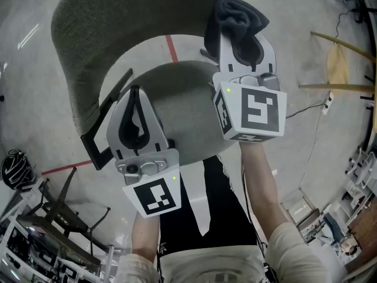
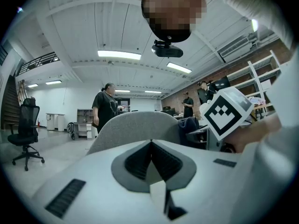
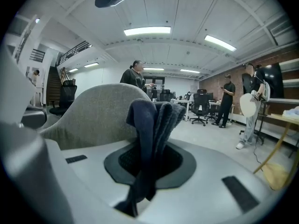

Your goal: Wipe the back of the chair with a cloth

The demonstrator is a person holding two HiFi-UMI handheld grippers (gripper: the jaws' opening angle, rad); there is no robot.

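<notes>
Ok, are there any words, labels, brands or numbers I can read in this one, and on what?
No text can be read in any view.
Left marker cube: a black-and-white square pattern only, no letters or digits.
Right marker cube: the same, pattern only.
Cloth: no label showing.
Standing person's dark shirt: any print is too small to read.
</notes>
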